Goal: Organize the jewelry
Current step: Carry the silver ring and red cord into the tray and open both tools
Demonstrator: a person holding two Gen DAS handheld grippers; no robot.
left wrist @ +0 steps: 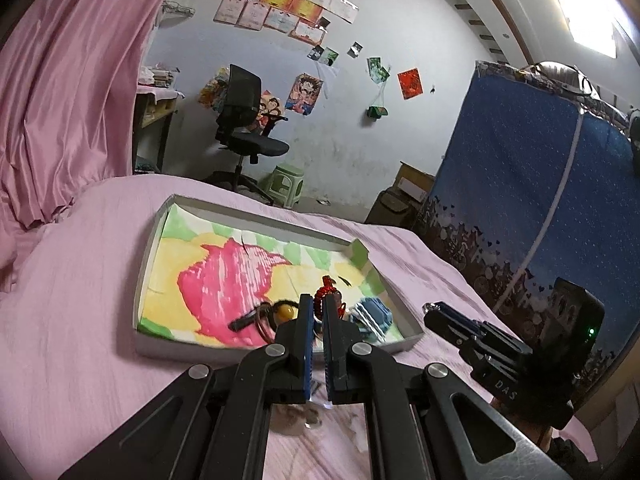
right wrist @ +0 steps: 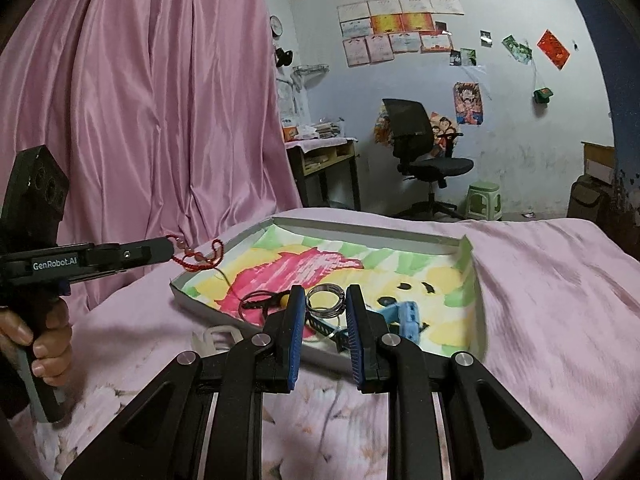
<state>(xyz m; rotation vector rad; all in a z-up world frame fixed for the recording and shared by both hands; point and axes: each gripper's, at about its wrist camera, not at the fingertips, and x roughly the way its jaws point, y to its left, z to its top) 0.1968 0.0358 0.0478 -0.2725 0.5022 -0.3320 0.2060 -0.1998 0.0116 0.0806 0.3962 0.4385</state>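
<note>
Since the left gripper [left wrist: 319, 314] pinches a limp, light red cord bracelet [right wrist: 198, 258], the empty, parted right gripper [right wrist: 322, 308] should take the stiff metal bangle [right wrist: 325, 300] by its rim.

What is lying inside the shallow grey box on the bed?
Shallow grey box holds a silver metal ring, a blue watch, dark bangles with a yellow bead. Gripper fingers cover things behind them.

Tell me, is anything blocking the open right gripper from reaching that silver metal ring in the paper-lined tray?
Nothing visible does. The right gripper is open, and the silver metal ring shows in the gap between its fingers, inside the shallow grey tray. A blue watch lies beside it, to the right, not in front.
</note>
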